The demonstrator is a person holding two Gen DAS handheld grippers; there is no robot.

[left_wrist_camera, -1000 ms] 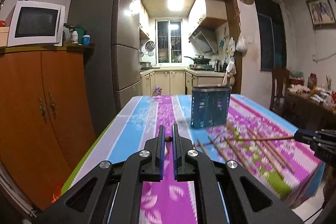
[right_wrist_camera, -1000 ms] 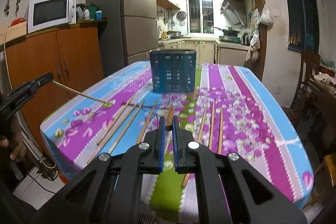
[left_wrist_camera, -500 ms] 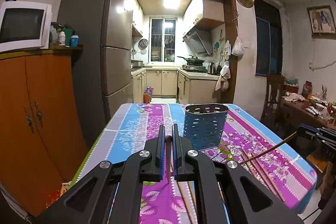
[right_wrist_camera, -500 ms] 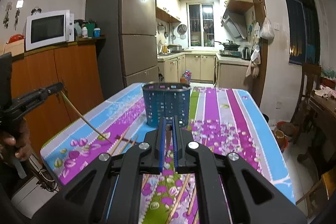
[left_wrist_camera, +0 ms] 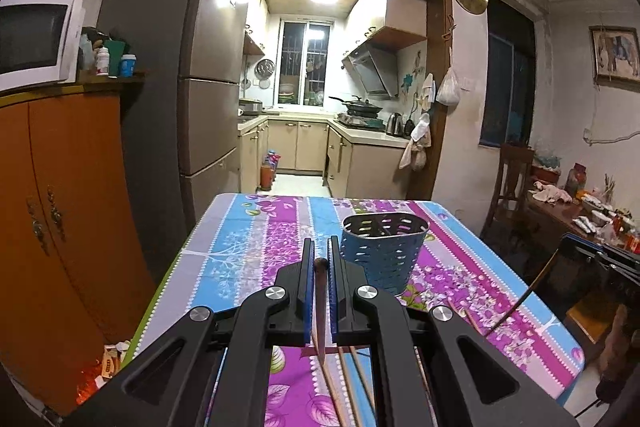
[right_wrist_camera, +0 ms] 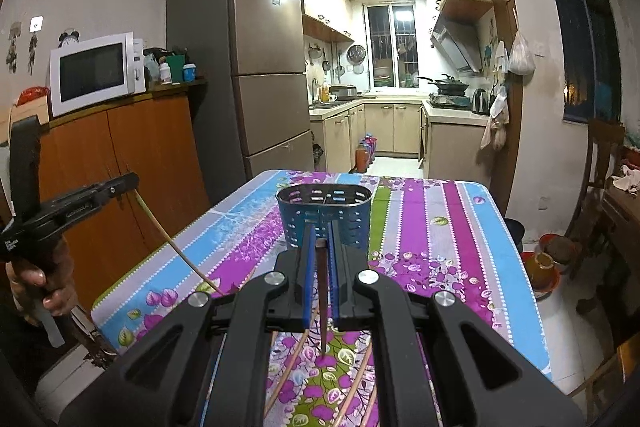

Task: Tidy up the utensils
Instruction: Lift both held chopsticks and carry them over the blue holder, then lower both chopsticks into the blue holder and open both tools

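A blue perforated utensil holder (left_wrist_camera: 380, 259) stands upright on the striped floral tablecloth (left_wrist_camera: 248, 247). My left gripper (left_wrist_camera: 320, 243) is shut on a wooden chopstick (left_wrist_camera: 320, 307) that hangs down from the pads, just left of the holder and nearer than it. My right gripper (right_wrist_camera: 321, 229) is shut on a second chopstick (right_wrist_camera: 321, 299), tip down over the cloth in front of the holder (right_wrist_camera: 324, 215). Each view shows the other gripper at its edge: the right one (left_wrist_camera: 580, 251) and the left one (right_wrist_camera: 128, 181). Several loose chopsticks (left_wrist_camera: 352, 379) lie on the cloth beneath.
A tall fridge (left_wrist_camera: 192, 87) and an orange cabinet (left_wrist_camera: 60, 207) with a microwave (right_wrist_camera: 96, 71) stand left of the table. A wooden chair (left_wrist_camera: 512, 183) and a cluttered side table (left_wrist_camera: 580, 211) are on the right. A hand (right_wrist_camera: 40, 287) grips the left tool's handle.
Both grippers have risen from the table, each lifting a chopstick off the cloth. The chopsticks swung from near level to hanging steeply down. The holder's open top now shows.
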